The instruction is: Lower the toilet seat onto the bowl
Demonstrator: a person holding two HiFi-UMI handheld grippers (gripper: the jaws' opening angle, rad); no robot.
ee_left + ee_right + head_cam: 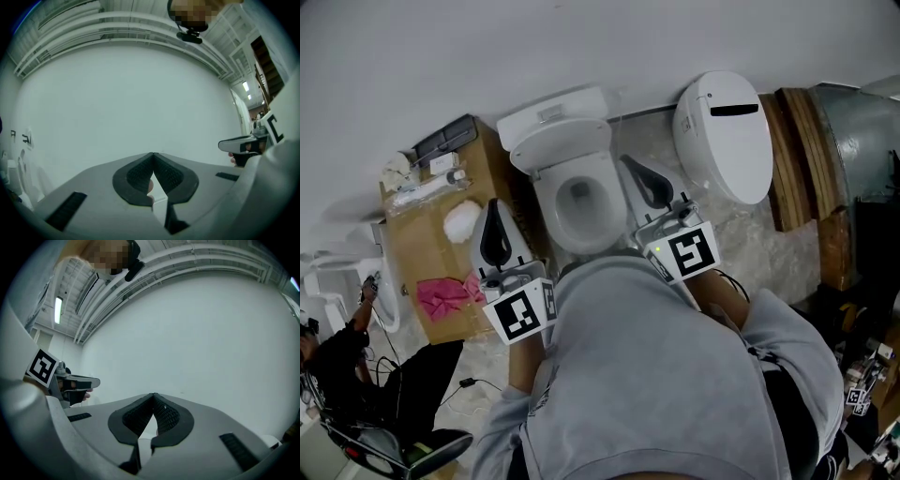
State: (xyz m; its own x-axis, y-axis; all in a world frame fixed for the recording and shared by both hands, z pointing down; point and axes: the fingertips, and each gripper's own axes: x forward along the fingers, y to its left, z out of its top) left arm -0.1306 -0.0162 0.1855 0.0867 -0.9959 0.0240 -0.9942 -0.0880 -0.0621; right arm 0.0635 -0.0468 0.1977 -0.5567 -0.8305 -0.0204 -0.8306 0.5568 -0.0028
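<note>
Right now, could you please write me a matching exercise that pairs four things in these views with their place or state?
Things:
1. pink cloth
2. toilet bowl
3. white cover with a black slot
4. left gripper

Places or states:
A. jaws shut, nothing between them
B. lying on the cardboard at the left
C. right of the toilet, beside the wooden planks
D. in the middle of the head view, next to the tank

Pairs: 1-B, 2-D, 3-C, 4-A
</note>
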